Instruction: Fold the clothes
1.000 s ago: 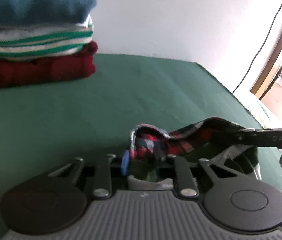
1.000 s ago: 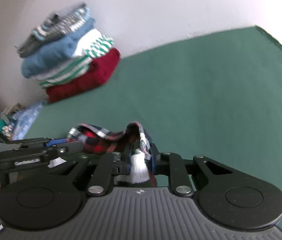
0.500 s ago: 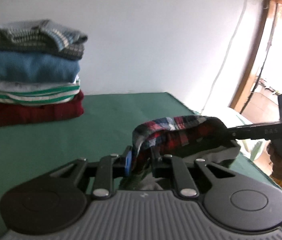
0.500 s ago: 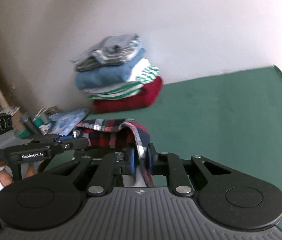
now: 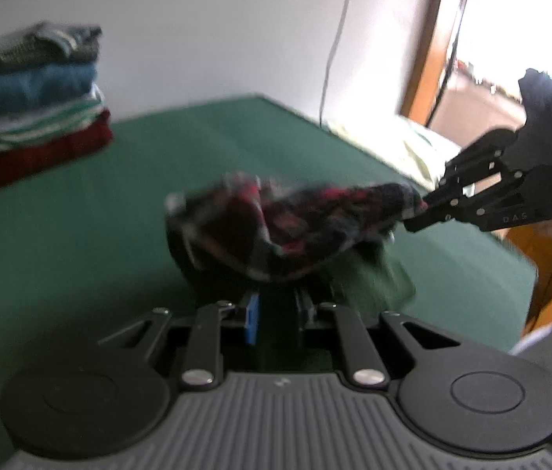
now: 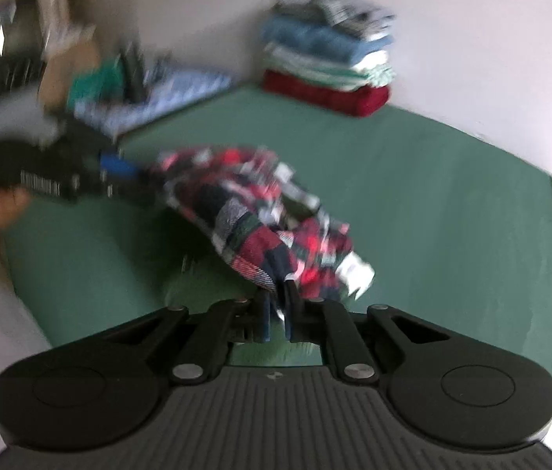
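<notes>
A green mat (image 5: pixel 80 215) covered the surface, with a stack (image 5: pixel 37 98) of folded clothes against the white wall at its far edge; a doorway (image 5: pixel 511 39) lay off the mat's other side. The shirt (image 5: pixel 295 227) hung above the mat, higher than a second before, when it lay low on it. The left gripper (image 5: pixel 276 313) was clenched on one end, and the right gripper (image 6: pixel 277 305), jaws closing, pinched the other

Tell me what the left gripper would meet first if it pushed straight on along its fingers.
Probably the plaid shirt bunched right ahead of the left gripper; the right gripper holds its far end. Beyond it lies the green cover. Blur makes depth uncertain.
</notes>
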Demonstrator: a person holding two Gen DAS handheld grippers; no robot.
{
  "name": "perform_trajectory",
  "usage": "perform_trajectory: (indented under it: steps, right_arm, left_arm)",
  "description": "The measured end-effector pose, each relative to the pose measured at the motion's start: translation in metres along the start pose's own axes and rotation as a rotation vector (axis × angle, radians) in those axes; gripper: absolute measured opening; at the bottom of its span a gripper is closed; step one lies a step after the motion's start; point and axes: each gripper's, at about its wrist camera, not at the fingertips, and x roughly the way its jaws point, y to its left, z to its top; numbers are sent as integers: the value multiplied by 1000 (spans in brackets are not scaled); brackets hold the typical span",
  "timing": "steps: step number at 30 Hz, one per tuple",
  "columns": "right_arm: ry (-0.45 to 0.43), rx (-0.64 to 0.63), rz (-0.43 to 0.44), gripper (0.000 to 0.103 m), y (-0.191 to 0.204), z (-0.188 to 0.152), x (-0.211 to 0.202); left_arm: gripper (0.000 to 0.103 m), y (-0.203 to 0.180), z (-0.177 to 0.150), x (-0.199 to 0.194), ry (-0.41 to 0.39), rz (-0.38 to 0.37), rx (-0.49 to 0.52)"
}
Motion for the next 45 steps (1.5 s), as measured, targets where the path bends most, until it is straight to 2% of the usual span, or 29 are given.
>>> perform_trajectory:
  steps: [3, 6, 7, 9, 10, 12, 14, 15, 17, 22, 25, 28, 31, 35, 37, 41, 45]
  right_arm:
    - [-4, -66, -78, 7, 14, -12, 11]
    - [-53, -115, -191, 9, 25, -14, 20]
    - [-71, -142, -231, 12, 28, -13, 22]
    - [-136, -180, -292, 36, 33, -10, 16]
    - [-161, -201, -319, 53, 34, -6, 14]
    - [-205, -249, -371, 56, 34, 2, 14]
    - [-229, -292, -415, 59, 30, 12, 18]
    - [-223, -309, -430, 60, 26, 19, 23]
    - [-213, -273, -430, 60, 9, 35, 35]
    - [-156, 21, -329, 60, -48, 73, 57]
    - [-101, 126, -277, 61, -81, 89, 71]
    - [-45, 225, -262, 61, -112, 98, 81]
    - [-23, 319, -244, 61, -134, 100, 92]
    - [-11, 364, -228, 59, -154, 95, 118]
    - [1, 361, -220, 55, -160, 94, 134]
    - [-12, 354, -196, 45, -164, 86, 151]
    - [-15, 370, -173, 43, -173, 80, 167]
  left_arm:
    - [14, -14, -7, 7, 14, 74, 78]
    - [27, -27, -2, 5, -35, 170, 180]
    - [34, -30, 0, 3, -46, 198, 221]
    - [43, -27, 6, 0, -57, 229, 268]
    - [45, -23, 10, 0, -59, 244, 279]
    - [49, -17, 20, 1, -71, 279, 313]
    - [65, -14, 30, 2, -92, 297, 335]
    - [78, -11, 37, 6, -92, 297, 333]
    - [79, -4, 50, 13, -94, 293, 322]
    - [79, 24, 67, 27, -98, 227, 195]
    - [85, 55, 79, 43, -93, 199, 91]
    - [86, 89, 96, 66, -83, 196, 4]
    - [87, 119, 114, 97, -52, 175, -37]
    - [85, 148, 126, 145, 35, 128, -48]
    - [78, 154, 126, 163, 70, 107, -36]
    - [77, 163, 127, 184, 77, 50, -35]
    - [80, 172, 128, 205, 91, -4, -48]
